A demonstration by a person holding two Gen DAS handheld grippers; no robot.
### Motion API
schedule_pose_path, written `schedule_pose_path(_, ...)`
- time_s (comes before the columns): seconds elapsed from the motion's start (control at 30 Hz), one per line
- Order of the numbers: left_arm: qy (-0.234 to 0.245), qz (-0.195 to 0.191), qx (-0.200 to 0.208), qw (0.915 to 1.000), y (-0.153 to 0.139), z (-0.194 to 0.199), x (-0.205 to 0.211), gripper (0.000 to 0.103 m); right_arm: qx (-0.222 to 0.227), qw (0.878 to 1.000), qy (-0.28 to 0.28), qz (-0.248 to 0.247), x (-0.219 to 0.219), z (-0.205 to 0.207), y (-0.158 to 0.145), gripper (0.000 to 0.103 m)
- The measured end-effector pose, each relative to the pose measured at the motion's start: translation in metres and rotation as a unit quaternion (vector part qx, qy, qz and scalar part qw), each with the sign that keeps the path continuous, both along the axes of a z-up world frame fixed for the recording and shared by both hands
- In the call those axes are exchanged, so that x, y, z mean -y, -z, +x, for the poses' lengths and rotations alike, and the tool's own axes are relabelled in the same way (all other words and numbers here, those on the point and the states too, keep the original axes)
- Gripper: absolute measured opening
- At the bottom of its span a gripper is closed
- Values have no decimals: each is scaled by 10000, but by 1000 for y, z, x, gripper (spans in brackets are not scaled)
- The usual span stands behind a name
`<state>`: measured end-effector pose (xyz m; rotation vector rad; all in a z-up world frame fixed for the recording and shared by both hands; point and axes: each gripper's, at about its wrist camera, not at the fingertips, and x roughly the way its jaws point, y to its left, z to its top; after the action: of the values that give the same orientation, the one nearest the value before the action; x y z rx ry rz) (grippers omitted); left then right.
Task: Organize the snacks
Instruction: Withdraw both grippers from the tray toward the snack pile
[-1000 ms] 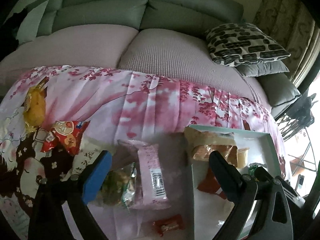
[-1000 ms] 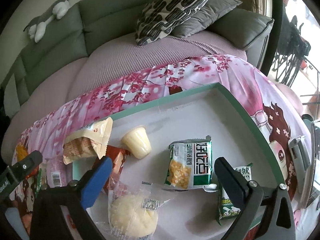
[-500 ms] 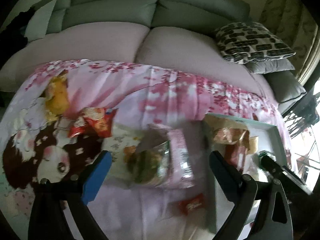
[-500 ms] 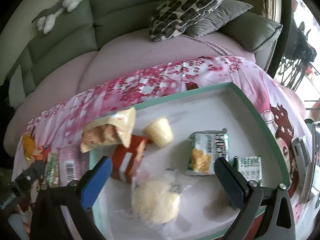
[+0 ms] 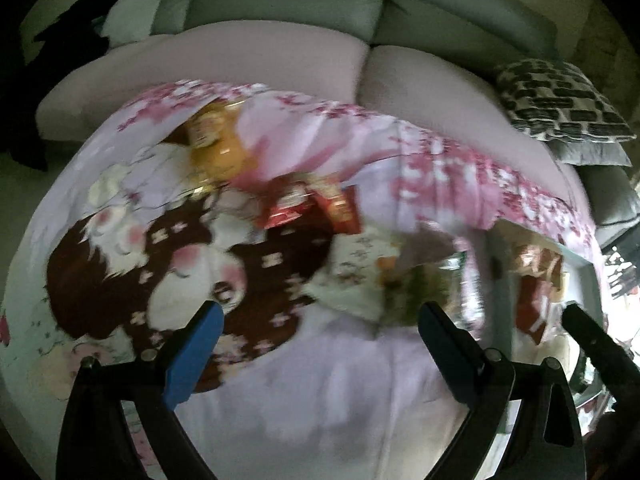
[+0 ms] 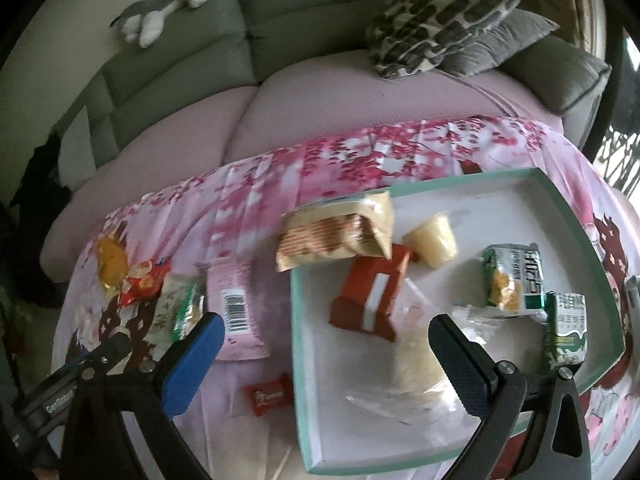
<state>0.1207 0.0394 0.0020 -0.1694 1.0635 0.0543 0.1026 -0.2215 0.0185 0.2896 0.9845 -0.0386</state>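
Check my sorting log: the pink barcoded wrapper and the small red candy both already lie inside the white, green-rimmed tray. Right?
No. The right wrist view shows the pink barcoded wrapper and the small red candy on the floral cloth, left of the white, green-rimmed tray.

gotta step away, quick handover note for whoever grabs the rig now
Left gripper open, empty, over the cloth. Right gripper open, empty, at the tray edge.
In tray: cracker bag overhanging the rim, red pack, jelly cup, two green packs, bun.
Left on cloth: pink pack, floral pack, red bag, yellow bag, small red candy.
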Motion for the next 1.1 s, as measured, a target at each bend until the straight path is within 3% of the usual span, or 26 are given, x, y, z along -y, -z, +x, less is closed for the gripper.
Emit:
schedule_pose_path(0.2,-242,-34,-167,9996,7,-8,-31,98,-126,9993,-240,271,-20,-4,6,103)
schedule_pose_path(0.43,-34,-18,-413,9991,12,-8,-35,98,-247,9972,-704,59,-55,-12,12,102)
schedule_pose_path(0.7,40,76,-543,9985,14,-9,-40,98,-293,9944,-999,-176,-78,-17,14,81)
schedule_pose_path(0.97,-86,107,-610,9980,16,-9,-49,98,-590,9899,-1254,-303,-93,-15,32,67)
schedule_pose_path(1.1,-31,63,-590,9982,15,-8,-48,98,-695,9879,-1318,-437,-97,-15,40,66)
